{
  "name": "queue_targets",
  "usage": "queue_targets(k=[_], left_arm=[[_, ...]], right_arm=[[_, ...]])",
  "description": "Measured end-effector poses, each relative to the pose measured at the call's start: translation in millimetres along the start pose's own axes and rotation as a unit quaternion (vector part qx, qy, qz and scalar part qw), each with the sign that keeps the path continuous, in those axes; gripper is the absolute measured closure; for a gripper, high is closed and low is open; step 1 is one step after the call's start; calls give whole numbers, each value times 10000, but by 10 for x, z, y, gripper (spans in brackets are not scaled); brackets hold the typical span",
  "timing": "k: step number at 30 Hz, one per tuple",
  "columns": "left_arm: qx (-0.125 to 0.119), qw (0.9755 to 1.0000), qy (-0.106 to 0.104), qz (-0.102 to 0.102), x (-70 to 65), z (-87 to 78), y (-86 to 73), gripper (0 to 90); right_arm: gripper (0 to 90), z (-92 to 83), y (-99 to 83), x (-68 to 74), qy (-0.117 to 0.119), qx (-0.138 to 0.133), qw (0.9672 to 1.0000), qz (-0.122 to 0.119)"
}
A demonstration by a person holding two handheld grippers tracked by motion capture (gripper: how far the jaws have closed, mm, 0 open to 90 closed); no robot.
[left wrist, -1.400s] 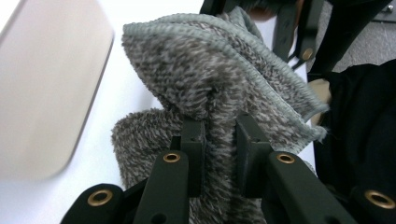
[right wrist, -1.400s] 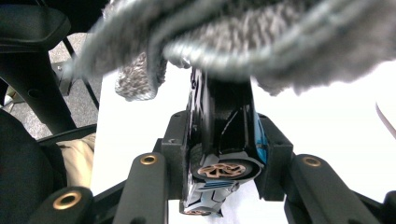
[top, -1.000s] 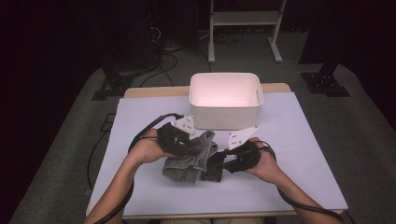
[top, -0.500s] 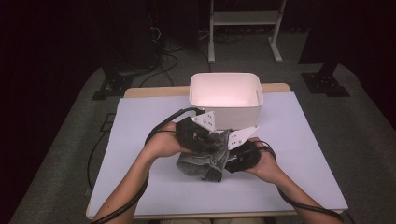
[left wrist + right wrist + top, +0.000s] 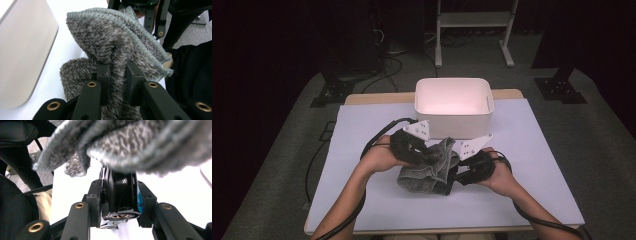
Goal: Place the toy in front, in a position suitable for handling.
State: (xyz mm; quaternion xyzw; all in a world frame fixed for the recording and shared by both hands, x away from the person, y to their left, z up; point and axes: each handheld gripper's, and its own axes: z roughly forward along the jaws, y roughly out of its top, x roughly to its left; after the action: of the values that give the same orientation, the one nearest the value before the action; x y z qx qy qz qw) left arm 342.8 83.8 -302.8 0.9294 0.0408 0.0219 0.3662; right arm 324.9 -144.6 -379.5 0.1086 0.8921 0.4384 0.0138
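Observation:
A grey fluffy towel (image 5: 426,175) lies bunched on the white table cover (image 5: 537,165), between my two grippers. My left gripper (image 5: 432,157) comes in from the left and is shut on a raised fold of the towel (image 5: 112,37), its pads (image 5: 103,75) pinching the cloth. From the right, my right gripper (image 5: 457,175) reaches under the towel's edge. In the right gripper view the towel (image 5: 140,142) hangs over the right gripper (image 5: 121,195), which is shut on a dark object with a blue edge (image 5: 122,187). What that object is I cannot tell.
A white open bin (image 5: 452,117) stands just behind the towel at the table's middle back; it shows at the left as the bin (image 5: 22,50) in the left gripper view. Cables trail from both grippers. Dark stands and a white frame stand on the floor beyond.
My left gripper has moved right toward the right gripper with the towel fold, bunching the towel up higher. The right gripper has stayed put.

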Motion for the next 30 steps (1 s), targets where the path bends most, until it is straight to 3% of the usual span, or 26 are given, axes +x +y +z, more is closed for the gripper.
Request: queue_targets(k=[6, 14, 23, 30], left_arm=[[-34, 9999, -49, -151, 30, 29, -121, 761], [25, 9998, -95, -187, 38, 72, -180, 757], [113, 9997, -179, -140, 26, 210, -181, 761], [99, 9995, -280, -64, 17, 344, -86, 761]], right_arm=[[615, -24, -5, -2, 2, 87, 10000, -24], [616, -55, -33, -8, 23, 126, 9999, 7], [616, -117, -95, -10, 18, 255, 9997, 41], [608, -143, -106, -6, 4, 427, 9991, 42]])
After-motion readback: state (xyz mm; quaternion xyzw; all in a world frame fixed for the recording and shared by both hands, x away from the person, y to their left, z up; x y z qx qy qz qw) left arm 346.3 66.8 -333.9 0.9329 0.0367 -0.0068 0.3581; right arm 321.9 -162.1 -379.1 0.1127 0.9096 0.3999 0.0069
